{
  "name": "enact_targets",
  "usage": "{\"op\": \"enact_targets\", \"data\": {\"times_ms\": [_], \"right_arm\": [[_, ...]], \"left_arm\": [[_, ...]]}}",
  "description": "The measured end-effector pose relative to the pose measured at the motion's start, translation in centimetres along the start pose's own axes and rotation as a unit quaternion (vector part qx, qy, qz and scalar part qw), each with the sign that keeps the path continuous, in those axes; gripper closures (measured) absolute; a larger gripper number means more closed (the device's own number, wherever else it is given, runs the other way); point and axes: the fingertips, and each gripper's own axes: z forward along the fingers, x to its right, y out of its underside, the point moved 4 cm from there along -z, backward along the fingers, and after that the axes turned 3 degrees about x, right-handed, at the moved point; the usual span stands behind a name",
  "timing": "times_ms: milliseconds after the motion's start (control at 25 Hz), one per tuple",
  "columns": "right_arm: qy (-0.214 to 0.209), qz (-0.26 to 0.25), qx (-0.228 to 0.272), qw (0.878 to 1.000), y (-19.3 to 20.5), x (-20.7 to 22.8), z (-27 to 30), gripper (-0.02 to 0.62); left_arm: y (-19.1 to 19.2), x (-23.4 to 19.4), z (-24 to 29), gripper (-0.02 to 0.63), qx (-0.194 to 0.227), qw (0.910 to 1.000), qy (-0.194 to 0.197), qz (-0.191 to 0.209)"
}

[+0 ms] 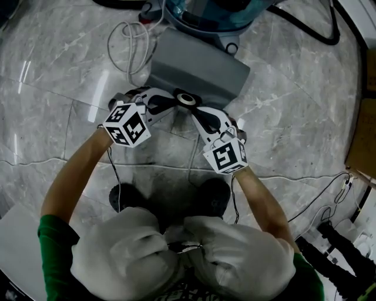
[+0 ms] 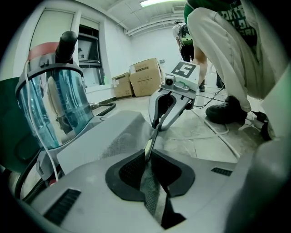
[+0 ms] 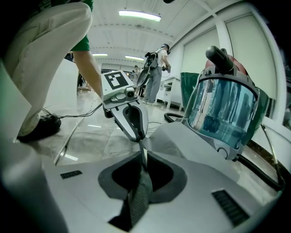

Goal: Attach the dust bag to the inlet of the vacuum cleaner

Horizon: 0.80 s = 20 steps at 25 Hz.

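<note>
Above pale-trousered knees (image 1: 126,250), left gripper (image 1: 172,102) and right gripper (image 1: 198,113) both pinch the black round collar (image 1: 187,99) of the grey fabric dust bag (image 1: 200,72).

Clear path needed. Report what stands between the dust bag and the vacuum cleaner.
Nothing visible does. The dust bag, clamped at its collar by the left gripper and right gripper, lies with its far end by the vacuum cleaner. A white cable lies to its left, not between them. The inlet isn't in view.
</note>
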Motion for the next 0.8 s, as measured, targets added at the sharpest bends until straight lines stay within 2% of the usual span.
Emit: {"op": "enact_targets", "data": {"times_ms": [360,600,800], "right_arm": [[0.002,0.025,-0.005,1.0,1.2,1.3,0.5,0.555],[0.021,0.041,0.003,0.999,1.0,3.0,0.2,0.556],[0.011,0.055,0.011,0.998,1.2,4.1,0.2,0.555]], "left_arm": [[-0.3,-0.8,1.2,0.565,0.003,1.0,0.004,0.001],[-1.0,-2.2,1.3,0.571,0.012,0.9999,-0.007,0.0],[-1.1,-2.9,1.6,0.573,0.022,0.9997,-0.005,-0.008]]}}
